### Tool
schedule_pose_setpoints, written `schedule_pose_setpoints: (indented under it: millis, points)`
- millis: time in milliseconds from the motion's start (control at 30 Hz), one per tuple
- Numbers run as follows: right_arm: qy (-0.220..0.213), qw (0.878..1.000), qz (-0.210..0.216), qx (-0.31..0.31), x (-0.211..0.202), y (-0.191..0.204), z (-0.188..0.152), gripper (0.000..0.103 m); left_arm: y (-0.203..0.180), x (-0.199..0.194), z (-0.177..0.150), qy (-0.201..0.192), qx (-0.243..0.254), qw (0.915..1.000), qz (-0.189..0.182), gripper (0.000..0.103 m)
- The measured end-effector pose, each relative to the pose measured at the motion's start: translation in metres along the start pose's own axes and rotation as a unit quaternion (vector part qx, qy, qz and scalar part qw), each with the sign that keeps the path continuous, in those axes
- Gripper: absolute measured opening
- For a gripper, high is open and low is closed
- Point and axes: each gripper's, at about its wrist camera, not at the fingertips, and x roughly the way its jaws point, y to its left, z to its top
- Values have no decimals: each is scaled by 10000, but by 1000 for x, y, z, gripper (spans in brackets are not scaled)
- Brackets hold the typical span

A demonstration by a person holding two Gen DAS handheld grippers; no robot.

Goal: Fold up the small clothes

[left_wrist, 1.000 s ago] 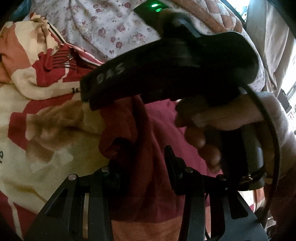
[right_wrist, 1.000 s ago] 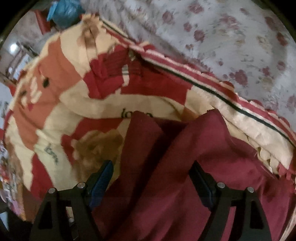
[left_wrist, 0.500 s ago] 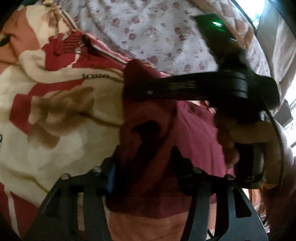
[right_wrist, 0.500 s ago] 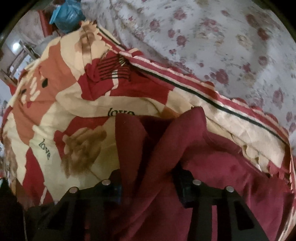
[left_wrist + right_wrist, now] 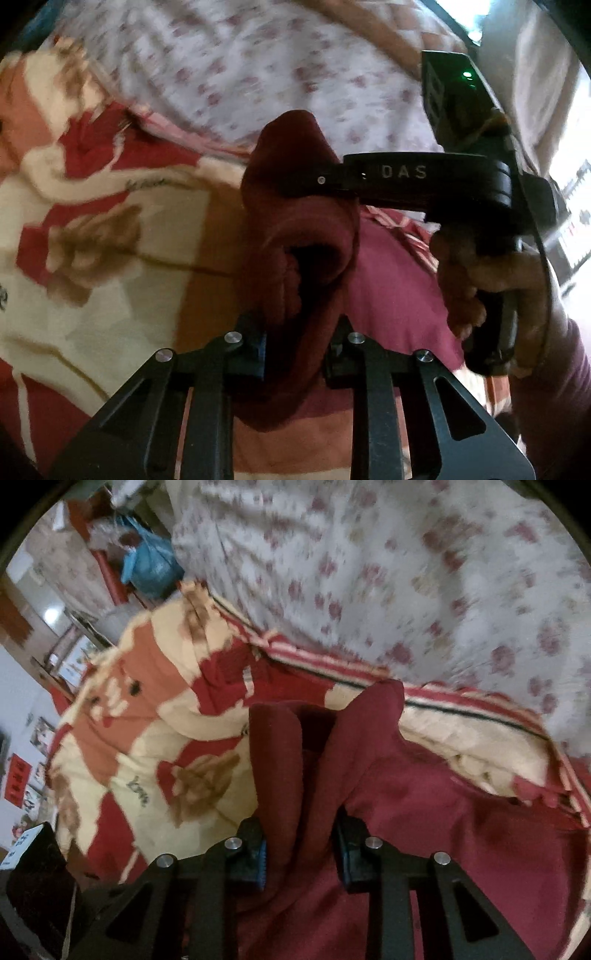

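2 grippers: both black two-finger tools, each seen from its own wrist camera; I log them in turn.
Left gripper [image 5: 297, 350]: jaws closing, with a bunched fold of the dark red knitted garment [image 5: 303, 229] between them; the pads press on the cloth from both sides.
Right gripper [image 5: 301, 849]: jaws closing as well, the same garment [image 5: 369, 812] gathered between its blue-lined pads [image 5: 261, 853], which bear on the fabric.
Right gripper, from the left view: its black body marked "DAS" [image 5: 417, 177] reaches in from the right edge, its tip at the raised peak of the garment; a hand [image 5: 491, 277] wraps the handle below, in a dark red sleeve [image 5: 554, 387].
Garment position: lifted into a ridge between the 2 grippers, the rest of it trailing down to the right over the blanket.
Surface: a cream, red and brown patterned blanket [image 5: 155, 746] with script lettering, lying under the garment.
Behind: a white sheet with small red flowers [image 5: 424, 572], beyond the blanket's striped edge.
Far left, right view: a blue plastic bag [image 5: 147, 566], well apart from the garment.
Image quality: both views blurred; I cannot read fine detail in the background.
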Motion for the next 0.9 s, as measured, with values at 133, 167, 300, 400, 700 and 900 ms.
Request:
schedule_pose_setpoints:
  millis: [133,167,300,400,700,900]
  points:
    - [-214,9997,-5,141,-44,-22,-8,26,-46,4,7,94,398,9991,-144,20]
    - [-265,9995,-52,177,-55,-29,-11,26,-61,9,9,154,508,9984,-174,20]
    - [-351,9982,-363,333,-87,-62,-29,24,-111,30,6,374,881,9951,-244,20]
    - [-359,9964,-563,527,-107,-93,-47,22,-138,52,1,544,1078,9922,-316,20]
    - [-136,9829,-1329,1271,-105,-181,-100,21,-196,127,-29,1161,1339,9839,-247,20]
    - [-600,9763,-904,1873,-110,-207,-118,23,-194,97,-25,1318,1246,9794,-885,53]
